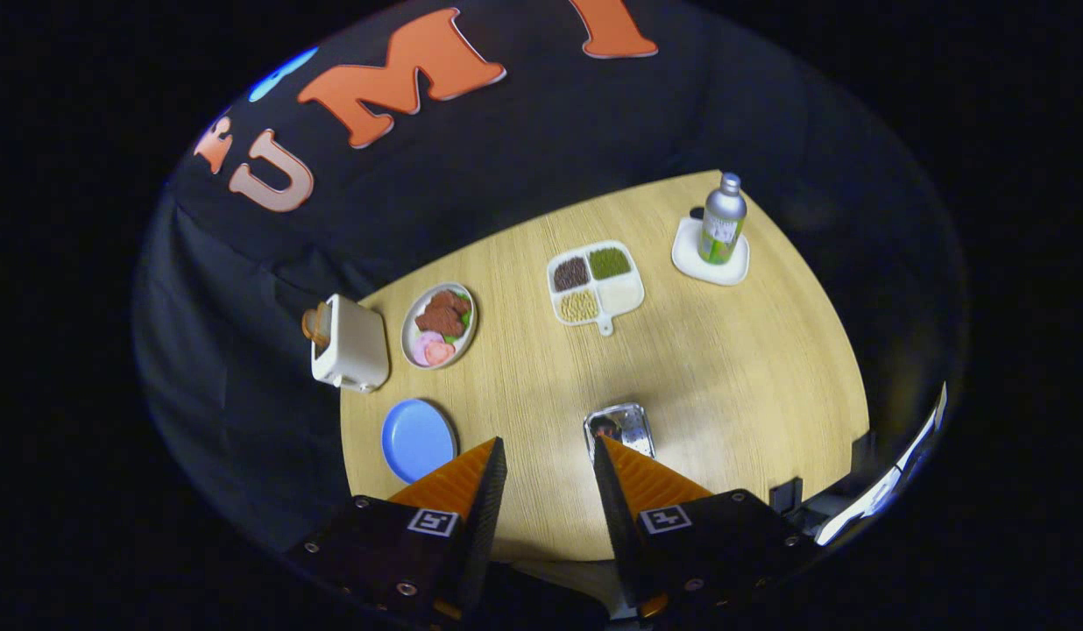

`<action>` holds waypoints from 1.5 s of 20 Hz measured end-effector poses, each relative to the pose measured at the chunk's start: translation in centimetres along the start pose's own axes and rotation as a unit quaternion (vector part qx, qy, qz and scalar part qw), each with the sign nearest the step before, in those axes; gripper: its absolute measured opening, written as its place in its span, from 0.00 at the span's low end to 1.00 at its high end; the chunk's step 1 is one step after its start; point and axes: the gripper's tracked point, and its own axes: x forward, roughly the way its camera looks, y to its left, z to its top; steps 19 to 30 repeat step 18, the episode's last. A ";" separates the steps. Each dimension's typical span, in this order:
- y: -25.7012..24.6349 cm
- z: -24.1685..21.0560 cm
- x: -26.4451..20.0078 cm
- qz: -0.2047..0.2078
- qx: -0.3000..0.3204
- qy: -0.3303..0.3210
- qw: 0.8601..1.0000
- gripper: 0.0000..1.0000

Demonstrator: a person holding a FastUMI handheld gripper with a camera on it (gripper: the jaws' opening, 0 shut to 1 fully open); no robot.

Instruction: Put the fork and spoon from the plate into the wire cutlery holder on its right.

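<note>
— What is below the gripper (548,456)?
— A wooden table (725,386). Its fingers stand apart, empty, high above it, between a blue plate (416,438) and a metal holder (620,428).

A blue plate (417,440) lies flat at the counter's near edge, just ahead of one gripper finger. A shiny metal holder (620,428) sits to its right, by the other finger.

We see a pale wood-grain table (725,368), a plain blue plate (417,440), a cream toaster (350,343), and a white tray (595,285) with brown, green, yellow and off-white compartments. The bottle (722,219) is silver with a green label, on a white coaster (711,256). The holder (620,428) is shiny metal (its contents unclear).
</note>
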 end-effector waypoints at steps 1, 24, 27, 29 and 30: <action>0.1 1.4 -0.4 0.000 -0.004 -0.035 0.999 0.63; 4.5 14.0 -15.6 -0.017 -0.135 -0.489 0.862 0.86; 4.5 14.0 -15.6 -0.017 -0.135 -0.489 0.862 0.86; 4.5 14.0 -15.6 -0.017 -0.135 -0.489 0.862 0.86; 4.5 14.0 -15.6 -0.017 -0.135 -0.489 0.862 0.86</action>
